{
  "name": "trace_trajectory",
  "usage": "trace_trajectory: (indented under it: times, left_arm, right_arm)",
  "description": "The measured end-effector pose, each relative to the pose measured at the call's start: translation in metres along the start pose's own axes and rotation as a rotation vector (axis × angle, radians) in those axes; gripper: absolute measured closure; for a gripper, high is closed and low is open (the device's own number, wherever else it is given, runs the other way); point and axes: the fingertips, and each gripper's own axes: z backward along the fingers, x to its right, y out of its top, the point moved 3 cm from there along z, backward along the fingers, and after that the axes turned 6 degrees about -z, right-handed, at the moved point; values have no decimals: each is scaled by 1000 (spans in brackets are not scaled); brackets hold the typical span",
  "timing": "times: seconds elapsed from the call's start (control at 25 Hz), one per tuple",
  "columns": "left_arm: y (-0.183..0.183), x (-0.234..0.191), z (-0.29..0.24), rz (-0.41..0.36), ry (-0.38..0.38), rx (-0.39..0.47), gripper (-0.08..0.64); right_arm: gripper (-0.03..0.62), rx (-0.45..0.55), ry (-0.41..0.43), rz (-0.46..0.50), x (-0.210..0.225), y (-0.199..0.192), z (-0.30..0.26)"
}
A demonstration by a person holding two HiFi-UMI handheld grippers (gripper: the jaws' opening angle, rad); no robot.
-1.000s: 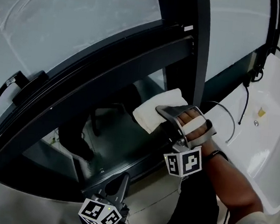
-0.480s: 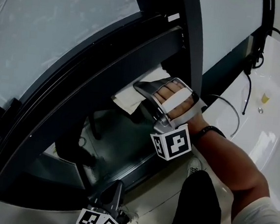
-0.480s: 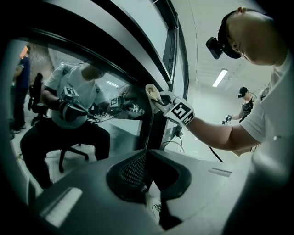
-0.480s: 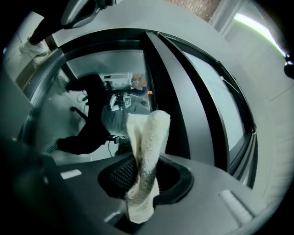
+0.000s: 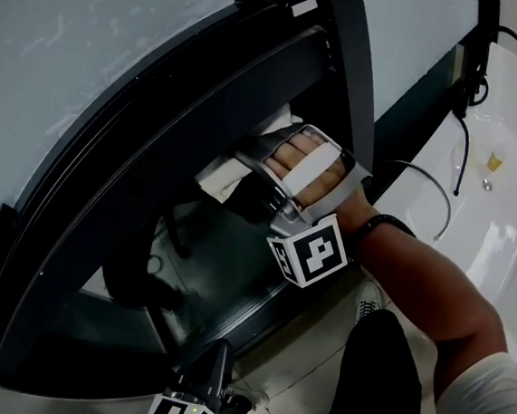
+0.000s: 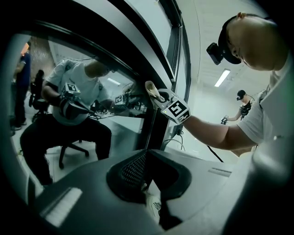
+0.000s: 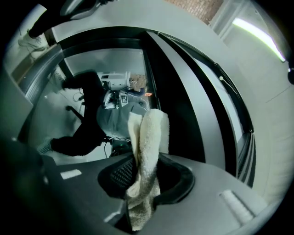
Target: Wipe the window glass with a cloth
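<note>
Left gripper (image 5: 218,360) hangs at the bottom edge of the head view, jaws drawn together on nothing, pointing up toward the window glass (image 5: 222,253). Above it the dark window frame (image 5: 143,181) slants across. Further right, the white cloth (image 5: 213,173) lies against the glass in the pane's upper right corner, just under the frame's crossbar. The right gripper (image 5: 243,180) is clamped on the cloth, with the person's hand (image 5: 316,175) behind it. A white sink (image 5: 510,235) sits at the far right.
</note>
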Motion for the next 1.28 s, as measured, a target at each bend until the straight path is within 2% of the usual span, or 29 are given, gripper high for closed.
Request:
trace_trajectory:
  times: [0.4, 0.56, 0.76, 0.92, 1.28]
  left_arm:
    - [0, 2, -6, 13, -10, 15, 543]
    - [6, 2, -21, -24, -9, 3, 543]
    - [15, 10, -56, -59, -45, -16, 543]
    - [16, 12, -76, -77, -65, -32, 543]
    - [14, 16, -91, -60, -65, -9, 543]
  right_arm:
    - [506, 16, -11, -45, -3, -2, -2]
    - [505, 11, -12, -86, -2, -2, -3]
    - [503, 12, -11, -146, -2, -2, -2]
    - [504, 17, -39, -152, -4, -2, -2]
    - [503, 43, -103, -154, -16, -5, 0]
